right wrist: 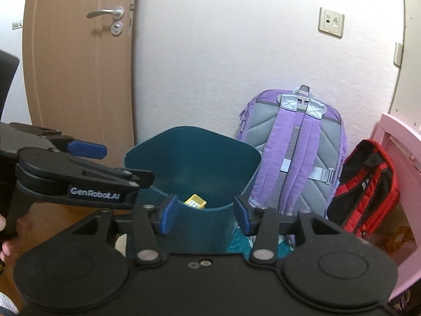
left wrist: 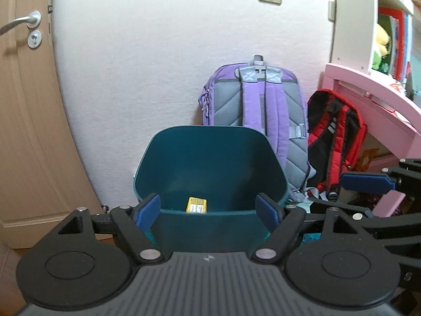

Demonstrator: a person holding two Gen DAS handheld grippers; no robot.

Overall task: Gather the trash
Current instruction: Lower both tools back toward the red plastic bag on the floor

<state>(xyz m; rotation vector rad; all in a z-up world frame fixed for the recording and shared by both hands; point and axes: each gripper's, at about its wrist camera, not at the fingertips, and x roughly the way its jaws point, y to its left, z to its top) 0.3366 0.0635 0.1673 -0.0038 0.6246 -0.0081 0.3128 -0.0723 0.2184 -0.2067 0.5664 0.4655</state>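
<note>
Both grippers hang just above the teal trash bin, which stands on the floor by the wall. The left gripper has its jaws wide open and holds nothing. The right gripper also has its jaws wide open and empty. Straight ahead of both sets of jaws and a little below them, a small yellow box lies at the bottom of the bin. So one bit of trash looks to be already in. Behind the bin, past the jaws, a purple backpack leans on the wall, with a red backpack beside it. No other trash shows near the jaws. The next move is probably to turn away from the bin, find more trash, and close one pair of jaws on it.
</note>
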